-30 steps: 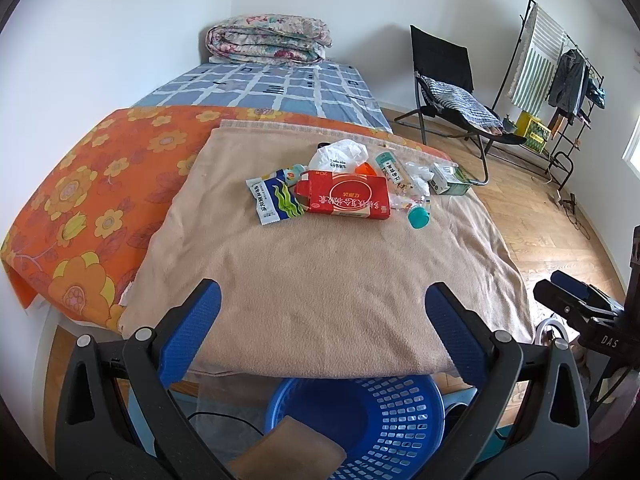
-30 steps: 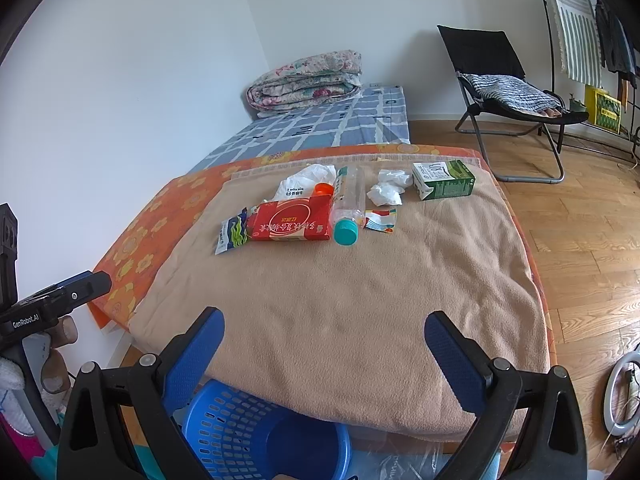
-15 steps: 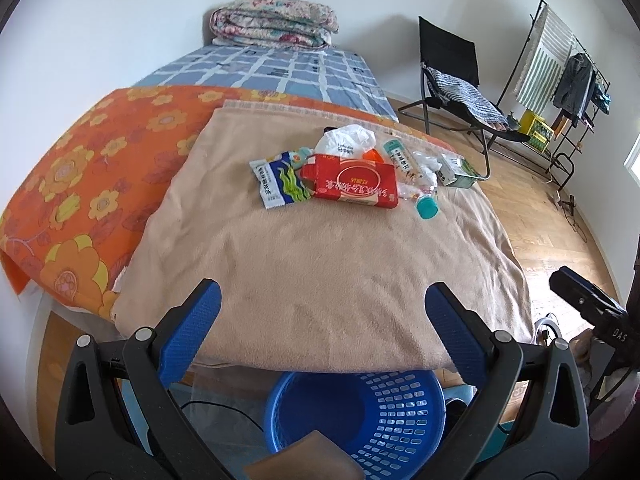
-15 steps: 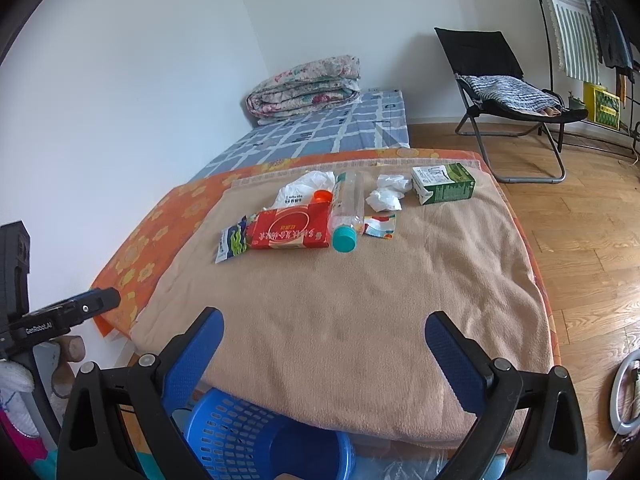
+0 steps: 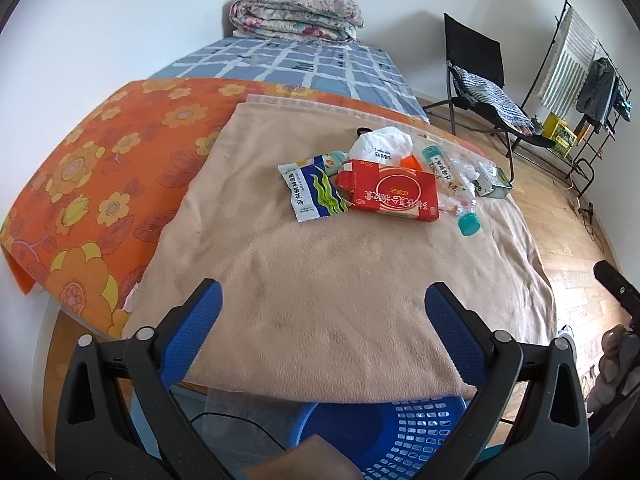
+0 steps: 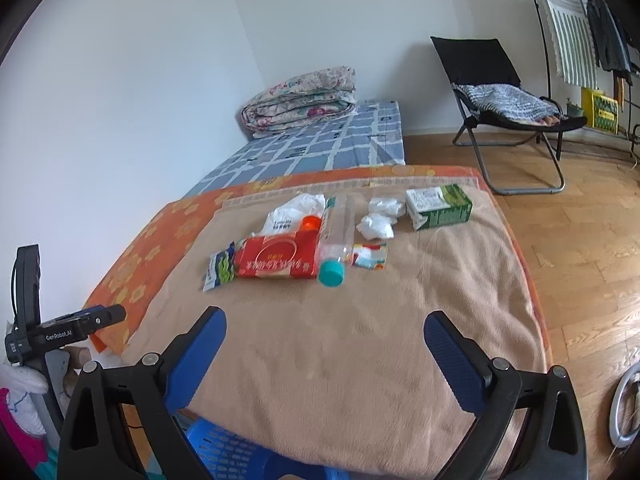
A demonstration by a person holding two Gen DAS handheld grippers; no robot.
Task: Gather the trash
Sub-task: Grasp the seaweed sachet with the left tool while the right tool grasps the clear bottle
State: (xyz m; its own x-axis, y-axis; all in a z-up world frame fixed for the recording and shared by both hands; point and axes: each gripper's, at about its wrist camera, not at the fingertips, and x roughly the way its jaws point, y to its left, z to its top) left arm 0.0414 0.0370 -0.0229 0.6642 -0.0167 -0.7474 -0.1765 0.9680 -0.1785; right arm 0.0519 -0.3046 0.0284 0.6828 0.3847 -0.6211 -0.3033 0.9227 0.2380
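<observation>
Trash lies in a cluster on the tan blanket (image 5: 320, 280): a red packet (image 5: 390, 196) (image 6: 276, 260), a blue-green sachet (image 5: 314, 190) (image 6: 218, 266), a white plastic bag (image 5: 382, 146) (image 6: 292, 212), a clear bottle with a teal cap (image 5: 468, 224) (image 6: 334, 248), crumpled tissue (image 6: 378, 220), a small colourful wrapper (image 6: 370, 256) and a green carton (image 5: 494, 182) (image 6: 438, 206). A blue basket (image 5: 384, 436) (image 6: 224, 452) stands below the blanket's near edge. My left gripper (image 5: 320, 312) and right gripper (image 6: 324, 332) are both open and empty, over the blanket's near part, well short of the trash.
An orange floral sheet (image 5: 92, 168) lies left of the blanket, with a blue checked mattress (image 5: 304, 64) and a folded quilt (image 5: 296, 16) behind. A black folding chair (image 6: 508, 96) and a clothes rack (image 5: 580, 60) stand on the wooden floor at right.
Both grippers have moved forward and up over the blanket toward the trash; the basket has slid lower in both views. Both stay open and empty.
</observation>
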